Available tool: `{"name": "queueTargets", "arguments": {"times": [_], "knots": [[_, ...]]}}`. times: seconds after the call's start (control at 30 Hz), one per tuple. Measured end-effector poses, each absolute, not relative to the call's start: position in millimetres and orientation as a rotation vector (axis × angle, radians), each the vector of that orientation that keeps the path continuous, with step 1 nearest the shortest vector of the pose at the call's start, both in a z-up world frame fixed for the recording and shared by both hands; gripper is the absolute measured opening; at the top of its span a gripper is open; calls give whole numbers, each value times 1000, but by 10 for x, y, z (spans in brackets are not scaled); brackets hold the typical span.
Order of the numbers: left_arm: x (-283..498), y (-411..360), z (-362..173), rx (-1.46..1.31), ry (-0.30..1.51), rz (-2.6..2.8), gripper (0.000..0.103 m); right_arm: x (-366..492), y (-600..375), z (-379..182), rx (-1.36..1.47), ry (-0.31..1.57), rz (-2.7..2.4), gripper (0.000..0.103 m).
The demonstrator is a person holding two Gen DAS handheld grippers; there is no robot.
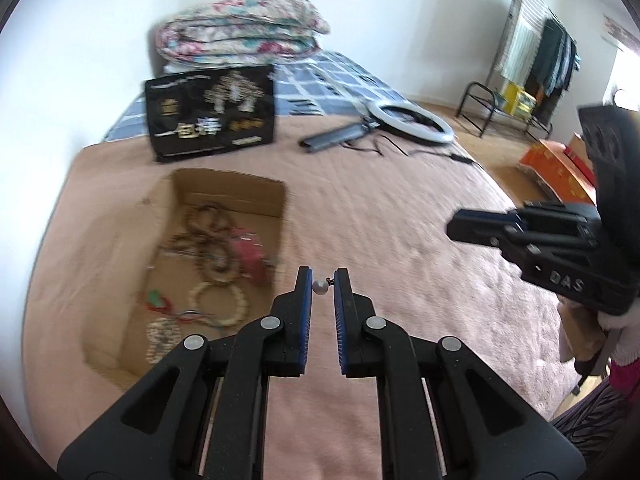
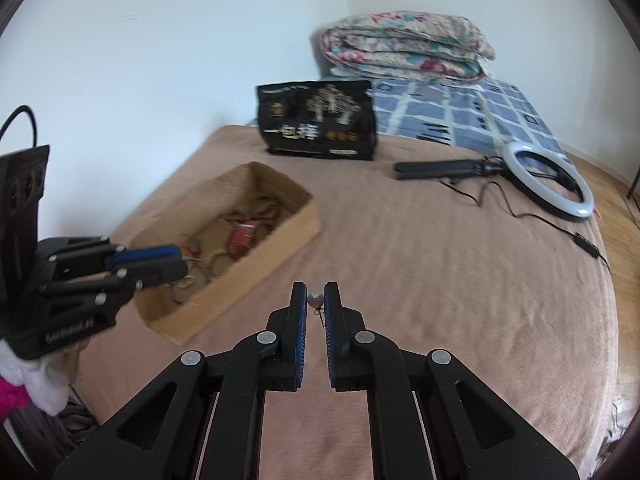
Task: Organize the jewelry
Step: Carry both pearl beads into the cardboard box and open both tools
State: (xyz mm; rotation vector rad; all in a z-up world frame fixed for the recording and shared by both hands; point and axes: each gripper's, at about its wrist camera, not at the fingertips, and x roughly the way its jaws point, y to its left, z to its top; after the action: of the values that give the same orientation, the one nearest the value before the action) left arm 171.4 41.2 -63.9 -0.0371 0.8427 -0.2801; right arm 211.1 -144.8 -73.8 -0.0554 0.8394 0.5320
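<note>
Each claw is clamped on a small pale pearl earring: left claw (image 1: 323, 286) on one earring (image 1: 320, 287), right claw (image 2: 315, 299) on another (image 2: 314, 300), above the pink bed (image 2: 420, 260). Light, smooth, likely slippery; the bead is the surest hold.

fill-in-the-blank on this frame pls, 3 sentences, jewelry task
1. Each gripper, left and right, pinches a small ____ earring.
2. The bracelets lie inside a ____ box.
3. The ring light lies on the bed, ____ the box.

Missing words: pearl; cardboard; outside
</note>
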Motion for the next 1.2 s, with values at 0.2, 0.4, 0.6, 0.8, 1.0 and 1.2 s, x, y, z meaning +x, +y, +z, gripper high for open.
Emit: {"name": "queueTargets", "arguments": {"times": [0.2,0.4,0.6,0.8,1.0,1.2], "knots": [[1732,870,-631,-86,831,-181,9,2108,-1166,-682,-54,833,587,7],[1738,1173,-598,-136,821,-119,9,2126,-820,-672,-67,831,638,7],[1769,1352,-645,-151,833,-78,9,2167,-541,-722,-90,838,668,7],[1828,1437,-764,-154,877,-48,9,2227,-381,-786,-97,853,675,7],[1843,1477,-807,-162,888,-30,9,2253,-257,-854,-114,863,675,7],[1841,1486,-789,-152,875,-1,9,2293,-199,-883,-120,876,665,16]]}}
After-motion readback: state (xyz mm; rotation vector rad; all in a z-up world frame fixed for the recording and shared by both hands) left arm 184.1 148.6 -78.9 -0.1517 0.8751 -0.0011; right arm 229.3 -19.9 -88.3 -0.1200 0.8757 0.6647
